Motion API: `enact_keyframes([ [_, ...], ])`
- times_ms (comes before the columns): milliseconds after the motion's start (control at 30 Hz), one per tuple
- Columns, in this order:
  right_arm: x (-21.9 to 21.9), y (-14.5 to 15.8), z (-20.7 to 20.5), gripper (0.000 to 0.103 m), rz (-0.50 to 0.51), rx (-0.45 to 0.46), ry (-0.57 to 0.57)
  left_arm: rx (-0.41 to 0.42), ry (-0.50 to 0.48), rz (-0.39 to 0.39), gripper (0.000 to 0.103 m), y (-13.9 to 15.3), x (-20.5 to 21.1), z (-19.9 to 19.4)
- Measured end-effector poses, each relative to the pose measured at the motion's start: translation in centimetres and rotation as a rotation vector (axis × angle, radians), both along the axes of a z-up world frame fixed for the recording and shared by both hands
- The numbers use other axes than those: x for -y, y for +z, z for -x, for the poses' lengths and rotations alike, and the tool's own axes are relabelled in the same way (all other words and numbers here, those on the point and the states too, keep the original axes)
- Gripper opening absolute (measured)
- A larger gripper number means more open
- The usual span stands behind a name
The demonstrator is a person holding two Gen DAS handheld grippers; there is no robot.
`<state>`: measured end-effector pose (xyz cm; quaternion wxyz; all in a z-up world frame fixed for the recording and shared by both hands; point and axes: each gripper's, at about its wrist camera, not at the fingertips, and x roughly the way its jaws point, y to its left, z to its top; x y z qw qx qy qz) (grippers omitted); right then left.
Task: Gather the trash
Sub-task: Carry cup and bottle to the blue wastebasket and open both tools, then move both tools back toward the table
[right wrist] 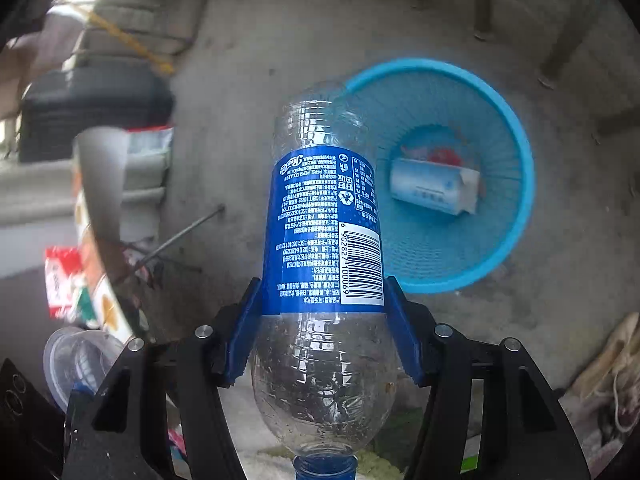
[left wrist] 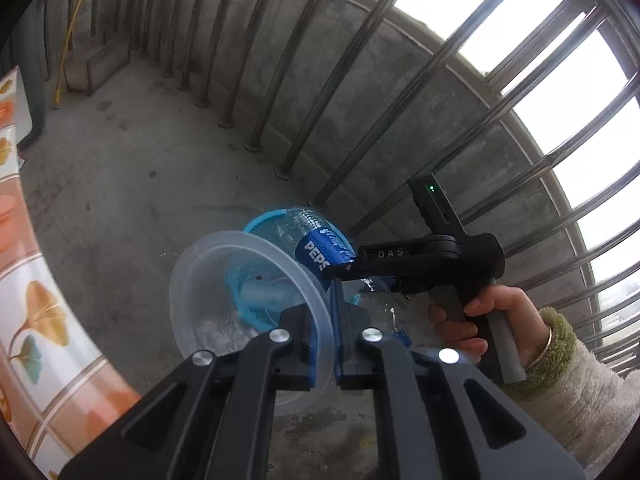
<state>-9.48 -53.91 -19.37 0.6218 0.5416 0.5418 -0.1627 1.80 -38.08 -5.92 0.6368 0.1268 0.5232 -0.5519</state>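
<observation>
Left gripper: pressed almost together, pinching the thin rim of a clear plastic lid; an edge hold suits so flat a piece, and the disc hangs toward 10 o'clock of the fingers.

Right gripper: spread to bottle width, its blue pads clamped on both sides of an empty Pepsi bottle just below the label, cap end toward the camera, base pointing away at 12 o'clock.

Blue basket: on the concrete floor, at 2 o'clock of the bottle; both items seem to be carried over it for dropping in.

Already in the basket: a white and blue packet with something red beside it, too blurred to name.

Left wrist view only: the person's hand on the right tool's grip, a green fleecy sleeve, the metal railing, and the basket mostly hidden behind lid and bottle.

Right wrist view only: the basket's open mouth and contents, the barcode, and the lid again, small, at 8 o'clock.
</observation>
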Motion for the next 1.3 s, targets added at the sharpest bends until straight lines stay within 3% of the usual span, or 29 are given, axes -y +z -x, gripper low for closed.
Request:
enact_keyframes([
  [100, 2.0, -2.4, 1.4, 0.060, -0.029, -0.035, -0.063, -0.046, -0.008, -0.010, 0.007, -1.8, 3.8, 0.4],
  [133, 2.5, -3.1, 1.9, 0.066, -0.035, -0.047, -0.089, -0.070, -0.016, -0.025, 0.017, -2.7, 5.2, 0.6],
  [167, 3.1, -3.8, 2.5, 0.070, -0.042, -0.049, -0.121, -0.082, -0.016, -0.044, 0.038, -3.3, 6.1, 0.6],
  [200, 3.7, -4.2, 3.1, 0.073, -0.045, -0.049, -0.149, -0.088, -0.012, -0.056, 0.046, -3.8, 6.6, 0.5],
  [300, 4.5, -5.3, 4.7, 0.074, -0.024, -0.080, -0.196, -0.077, 0.007, -0.030, 0.053, -3.7, 6.6, 0.6],
  [533, 3.9, -5.8, 4.4, 0.074, 0.018, -0.106, -0.159, -0.003, 0.093, 0.037, 0.065, -0.9, 0.9, -1.1],
  [733, 2.2, -3.2, 1.7, 0.074, 0.140, -0.056, -0.031, 0.046, 0.180, 0.082, 0.072, 1.6, -4.7, -2.2],
  [1033, -2.8, 4.0, -2.8, 0.079, 0.430, 0.019, 0.156, 0.157, 0.294, 0.115, 0.090, 5.8, -13.6, -3.3],
  [1167, -6.8, 7.4, -5.2, 0.085, 0.558, 0.121, 0.291, 0.266, 0.361, 0.108, 0.097, 7.6, -17.3, -3.5],
  [1300, -11.0, 10.5, -8.3, 0.085, 0.556, 0.237, 0.419, 0.327, 0.414, 0.098, 0.097, 9.1, -21.7, -4.4],
])
